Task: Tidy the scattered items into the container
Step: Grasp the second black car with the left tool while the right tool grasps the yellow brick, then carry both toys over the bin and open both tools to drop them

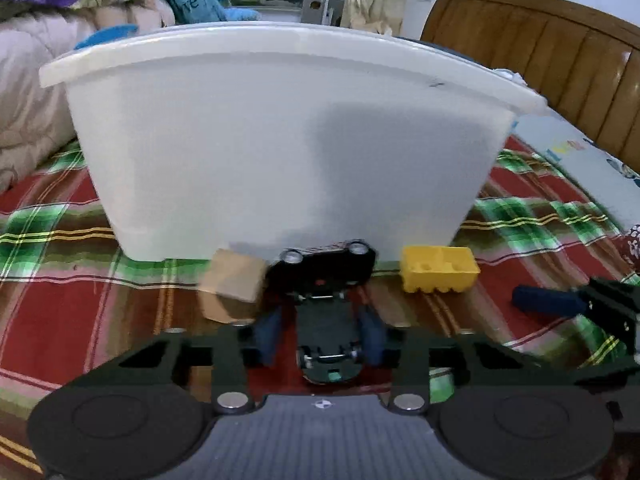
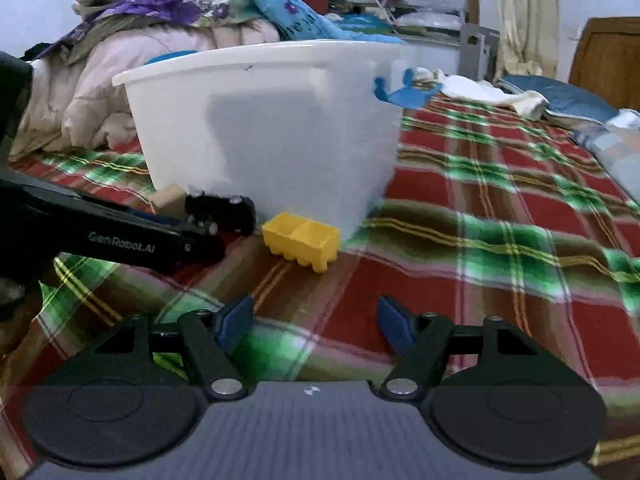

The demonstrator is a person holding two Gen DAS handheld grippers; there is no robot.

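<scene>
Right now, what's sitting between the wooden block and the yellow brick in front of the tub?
The black toy car, flipped on its side or back, lies between the wooden block and the yellow brick. The left gripper is closed on it, clearest in the left wrist view.

- Your right gripper (image 2: pixel 316 322) hangs low over the plaid blanket (image 2: pixel 500 216), its blue-tipped fingers (image 2: pixel 236 320) spread wide with nothing between them.
- The white tub (image 2: pixel 280 128) stands on the blanket ahead and to the left of your fingers.
- A yellow block (image 2: pixel 301 245) lies on its side just in front of the tub's near wall.
- Your left gripper (image 2: pixel 200 230) reaches in from the left edge, its tips at a black toy car (image 2: pixel 224 210); you cannot tell from here how firmly it grips.
- A tan wooden cube (image 2: pixel 168 197) sits just left of the car, close to the tub's base.
- Piled bedding (image 2: pixel 168 20) rises behind the tub.
</scene>
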